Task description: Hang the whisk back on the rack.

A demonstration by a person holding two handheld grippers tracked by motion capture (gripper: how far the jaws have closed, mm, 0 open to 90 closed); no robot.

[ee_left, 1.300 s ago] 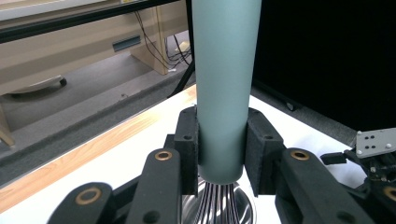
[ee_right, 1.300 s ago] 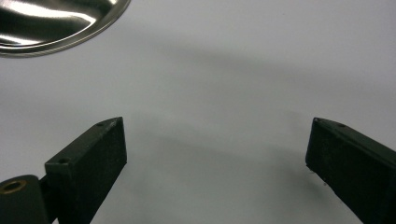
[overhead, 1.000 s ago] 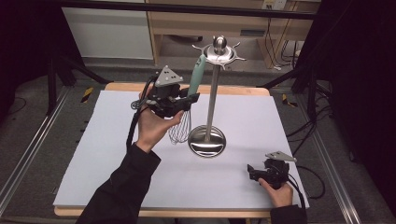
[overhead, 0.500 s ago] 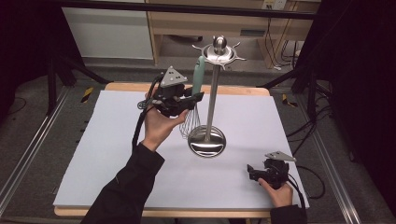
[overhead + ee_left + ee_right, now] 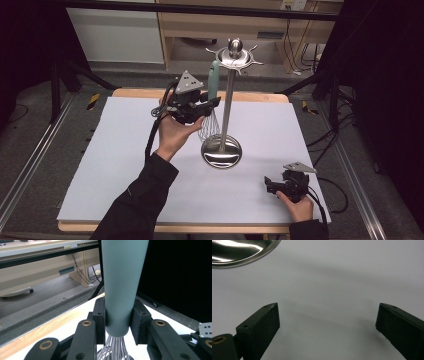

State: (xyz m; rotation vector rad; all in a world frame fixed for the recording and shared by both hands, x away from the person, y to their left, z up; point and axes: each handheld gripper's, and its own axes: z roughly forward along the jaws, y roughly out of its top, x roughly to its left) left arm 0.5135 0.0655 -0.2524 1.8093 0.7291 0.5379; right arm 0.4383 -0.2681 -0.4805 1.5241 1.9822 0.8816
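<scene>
A: Big white surface [image 5: 125, 165], and the steel utensil stand [image 5: 227, 100] rises near its far edge.

B: Just beside that stand's pole, the whisk [image 5: 212, 107] hangs upright, mint handle up near the stand's hooked crown.

A: Left tongs [image 5: 212, 102] are clamped on the handle's lower end, just above the wires [image 5: 113, 350].

B: I'd keep it plumb and lift straight, so the top clears its hook without rocking the stand.

A: Right tongs [image 5: 267, 186], well in front of the stand's base, rest with jaws apart, holding nothing.

Black gripper [image 5: 214, 102] bodies, brass pivot pins, grey triangular top plates, black cables, dark sleeves.
</scene>
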